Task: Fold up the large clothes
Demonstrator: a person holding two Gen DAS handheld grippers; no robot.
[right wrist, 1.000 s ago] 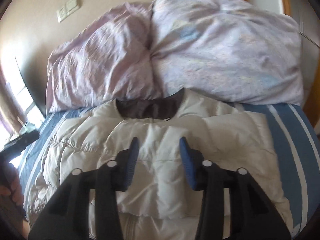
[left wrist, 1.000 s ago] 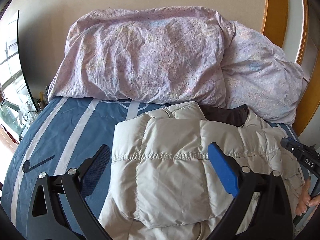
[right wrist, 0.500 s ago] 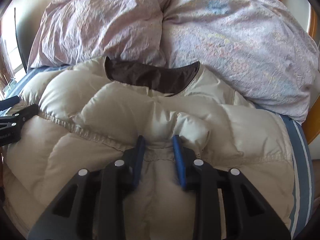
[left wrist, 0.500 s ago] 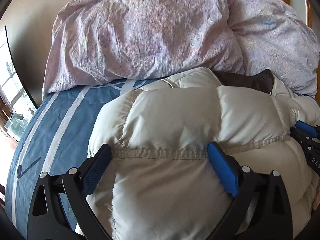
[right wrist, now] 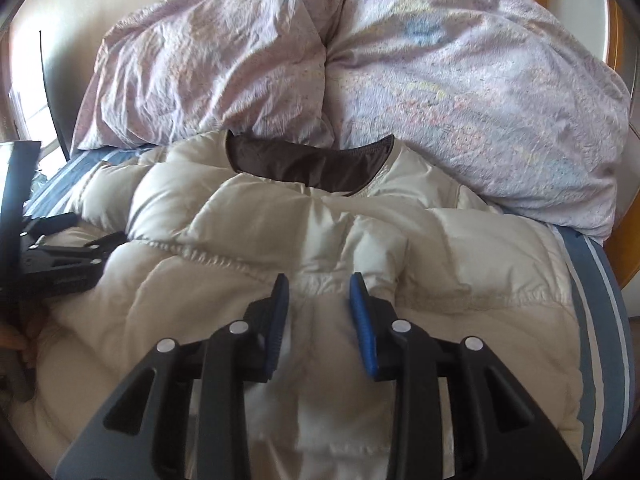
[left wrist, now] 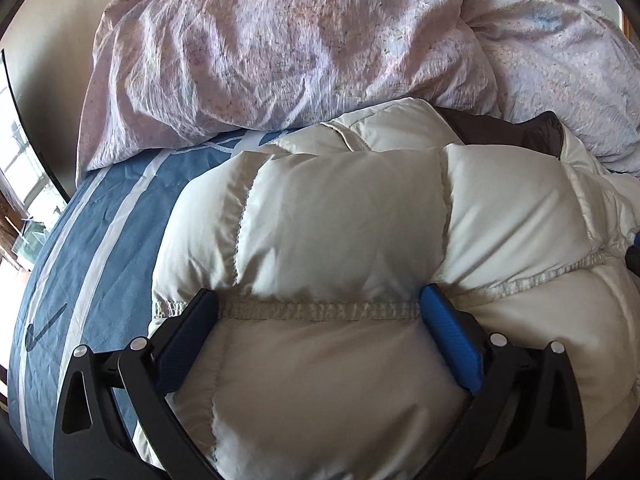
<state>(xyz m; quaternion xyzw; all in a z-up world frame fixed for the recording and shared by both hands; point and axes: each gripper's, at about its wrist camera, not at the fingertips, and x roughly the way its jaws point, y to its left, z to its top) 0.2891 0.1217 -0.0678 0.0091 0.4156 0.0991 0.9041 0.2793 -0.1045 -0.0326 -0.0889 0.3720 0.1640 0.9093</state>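
A cream puffy down jacket with a dark brown collar lining lies folded on the bed, collar toward the pillows. My left gripper is wide open, pressed down on the jacket's left part, its fingers straddling a quilted seam. My right gripper is open with a narrow gap, resting on the jacket's middle below the collar, not pinching the fabric. The left gripper also shows at the left edge of the right wrist view.
Two crumpled lilac pillows lie against the headboard just behind the jacket. The bed has a blue sheet with white stripes. A wooden bed frame is on the right, a window on the left.
Both grippers moved forward and down onto the jacket. The right gripper narrowed on a fold half a second ago and has now opened and drawn back a little.
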